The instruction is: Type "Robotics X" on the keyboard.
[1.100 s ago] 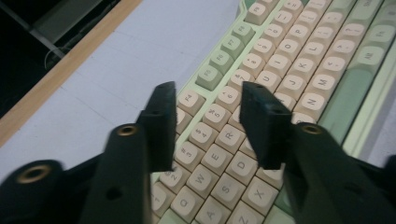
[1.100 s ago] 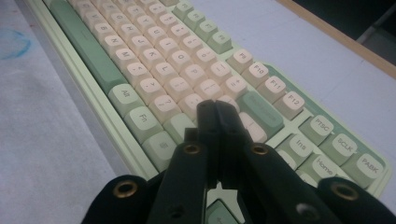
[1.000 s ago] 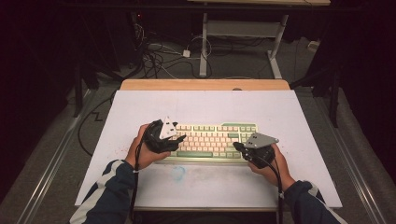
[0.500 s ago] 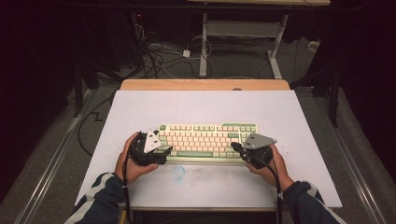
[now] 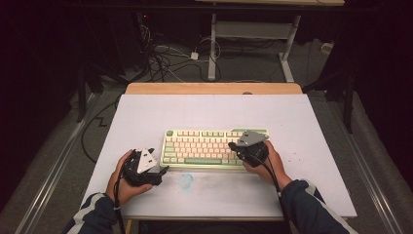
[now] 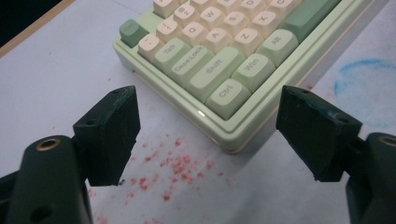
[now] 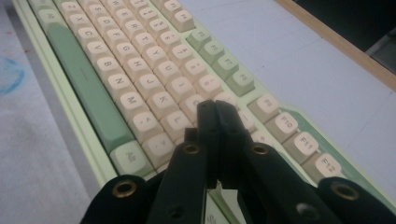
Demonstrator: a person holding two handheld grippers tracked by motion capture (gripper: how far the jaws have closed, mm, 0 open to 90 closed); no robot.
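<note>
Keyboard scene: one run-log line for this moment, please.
left gripper: open, off keyboard's corner | right gripper: shut, tips over keys | table: stained

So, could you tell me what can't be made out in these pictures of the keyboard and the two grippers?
- Right gripper: its shut jaws hide the keys beneath, so which key the tips meet is unclear in the right gripper view.
- Keyboard: legends too small in the high view; right end covered by the hand.
- Left gripper: open; the keyboard's far end is cut off there.

Left hand-held gripper [image 5: 163,170] off keyboard [image 5: 204,148], withdrawn to its near-left corner, jaws just opened, nothing between.
</note>
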